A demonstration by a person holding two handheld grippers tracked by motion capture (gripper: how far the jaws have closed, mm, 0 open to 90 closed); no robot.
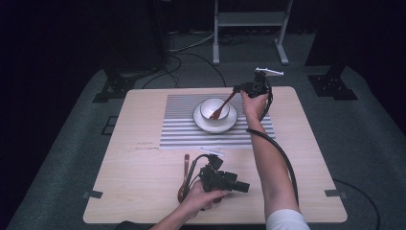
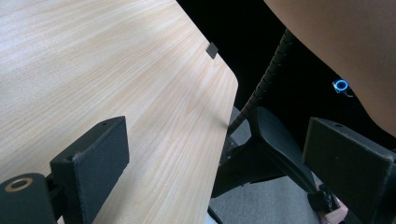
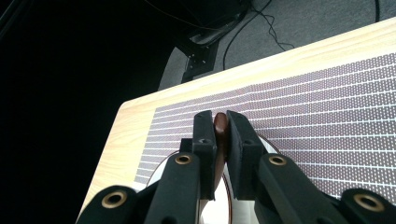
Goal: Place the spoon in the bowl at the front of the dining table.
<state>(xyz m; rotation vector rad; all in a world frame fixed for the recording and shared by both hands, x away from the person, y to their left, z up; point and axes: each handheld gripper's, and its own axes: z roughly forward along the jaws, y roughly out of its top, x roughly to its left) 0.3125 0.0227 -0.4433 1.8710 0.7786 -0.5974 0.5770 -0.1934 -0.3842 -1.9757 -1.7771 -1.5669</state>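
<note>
Second wooden spoon (image 1: 184, 178), metal stand (image 1: 249, 29), floor cables (image 1: 184, 55)

Light wood table (image 1: 143, 191), rounded corners, standing on grey carpet floor (image 1: 364, 143). Striped mat (image 1: 177, 124) lies flat on the far middle of the table, long side across. White plate (image 1: 201, 125) sits on the mat, right of its centre, with a white bowl (image 1: 210, 106) on it. Brown wooden spoon (image 1: 184, 175) lies directly on bare wood near the front edge, handle pointing away toward the mat, well apart from the mat. Small dark tabs (image 1: 93, 194) at the front left and front right edges. Faint marks on the wood just left of the mat's near corner.
</note>
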